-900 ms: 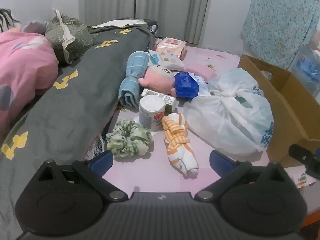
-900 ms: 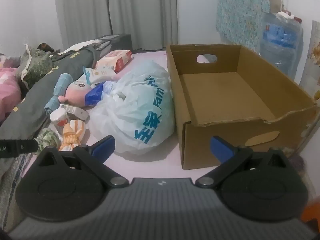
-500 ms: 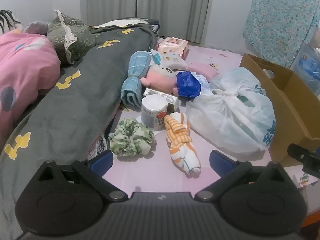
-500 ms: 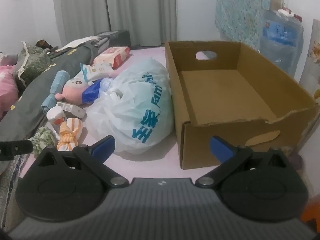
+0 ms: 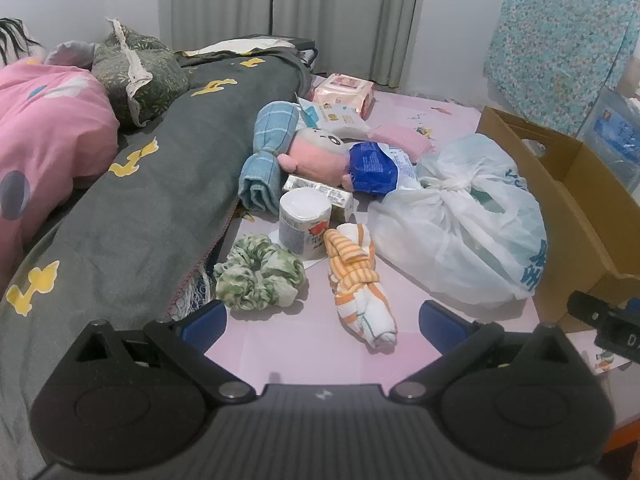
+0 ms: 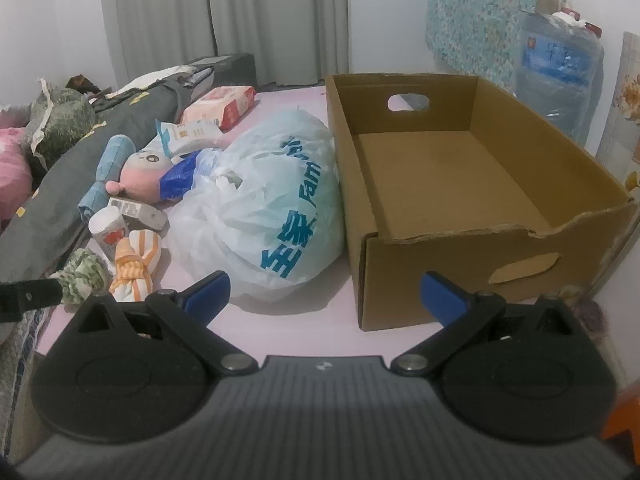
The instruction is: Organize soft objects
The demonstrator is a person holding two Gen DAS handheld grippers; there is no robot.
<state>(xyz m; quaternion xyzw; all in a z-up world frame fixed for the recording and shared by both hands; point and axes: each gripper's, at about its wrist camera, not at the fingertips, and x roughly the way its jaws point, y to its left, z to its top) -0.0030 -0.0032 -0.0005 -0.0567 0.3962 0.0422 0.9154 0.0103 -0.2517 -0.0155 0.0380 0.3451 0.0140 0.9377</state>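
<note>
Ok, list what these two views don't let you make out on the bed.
- White plastic bag: contents hidden by its knotted, cloudy film, both views.
- Plush doll: lower body covered by the blue packet, left wrist view.
- Cardboard box: cut off by the right edge in the left wrist view.
- White cup: label print too small to read.

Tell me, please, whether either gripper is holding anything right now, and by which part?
Nothing is held. The left gripper and the right gripper both have their jaws wide open with only bare pink sheet between them.
</note>
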